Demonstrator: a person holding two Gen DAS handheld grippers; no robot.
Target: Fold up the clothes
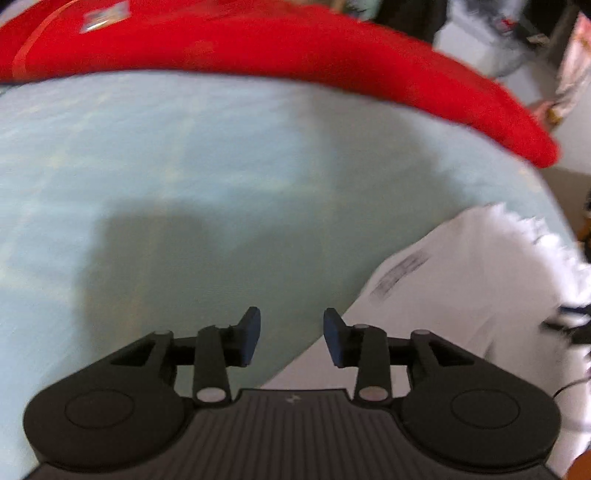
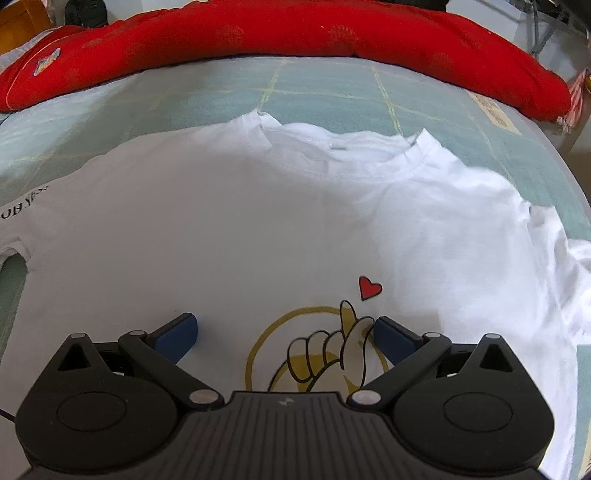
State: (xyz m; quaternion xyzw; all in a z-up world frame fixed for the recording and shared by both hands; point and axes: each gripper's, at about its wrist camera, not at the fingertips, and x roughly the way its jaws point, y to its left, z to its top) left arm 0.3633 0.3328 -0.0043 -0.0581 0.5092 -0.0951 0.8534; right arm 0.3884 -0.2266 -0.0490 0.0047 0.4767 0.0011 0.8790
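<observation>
My right gripper (image 2: 284, 334) hangs wide open over the white T-shirt (image 2: 221, 229) spread flat on the pale green bed (image 2: 325, 88), while my left gripper (image 1: 291, 338), partly open and empty, sits above bare sheet beside its sleeve (image 1: 461, 273).

A T-shirt (image 2: 229, 221) lies flat on the bed (image 2: 325, 88), with a quilt (image 2: 295, 33) behind it.
</observation>
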